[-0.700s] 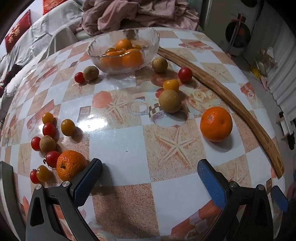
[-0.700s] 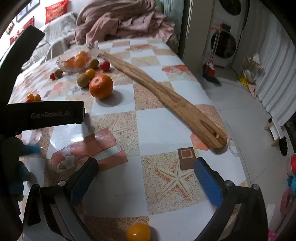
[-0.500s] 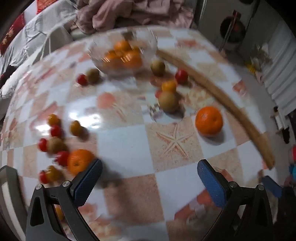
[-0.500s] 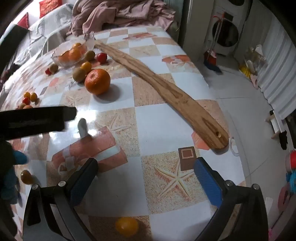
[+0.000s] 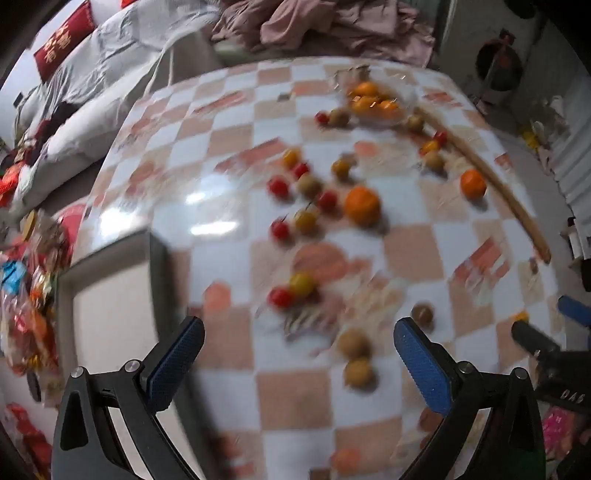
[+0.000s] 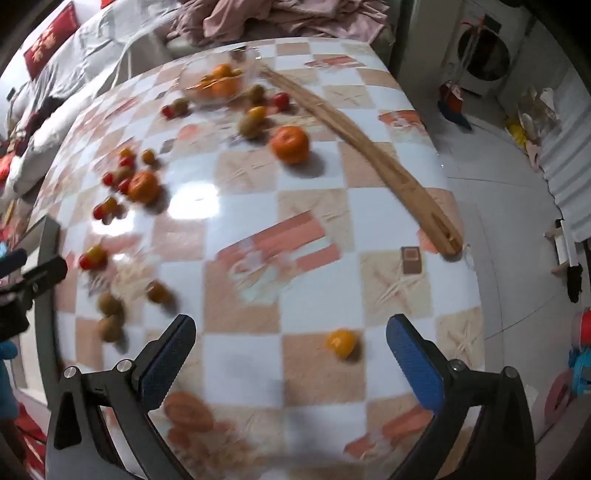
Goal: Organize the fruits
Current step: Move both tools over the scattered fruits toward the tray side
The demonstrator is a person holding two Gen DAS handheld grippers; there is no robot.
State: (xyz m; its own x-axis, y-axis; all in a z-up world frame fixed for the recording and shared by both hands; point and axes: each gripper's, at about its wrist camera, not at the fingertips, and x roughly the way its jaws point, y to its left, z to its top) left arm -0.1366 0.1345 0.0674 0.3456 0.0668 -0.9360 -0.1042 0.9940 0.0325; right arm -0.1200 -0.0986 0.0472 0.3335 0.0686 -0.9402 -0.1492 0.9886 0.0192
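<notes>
A glass bowl (image 6: 214, 86) with oranges stands at the table's far end, also in the left wrist view (image 5: 373, 101). Loose fruit lies scattered on the checkered table (image 6: 295, 229): two oranges (image 6: 290, 144) (image 6: 143, 186), several red and yellow cherry tomatoes (image 5: 280, 186), brown round fruits (image 5: 354, 343), and one yellow tomato (image 6: 341, 343) near the front. My left gripper (image 5: 297, 363) is open and empty, high above the near left part of the table. My right gripper (image 6: 290, 360) is open and empty above the near edge. Both views are motion-blurred.
A long curved wooden board (image 6: 365, 151) lies along the table's right side. A grey-framed tray or panel (image 5: 110, 295) sits at the table's left. Snack bags (image 5: 29, 295) lie further left. A sofa with clothes (image 6: 277, 18) stands behind the table.
Both grippers have pulled back and risen, so much more of the table shows. The left view has swung left. Both stay open.
</notes>
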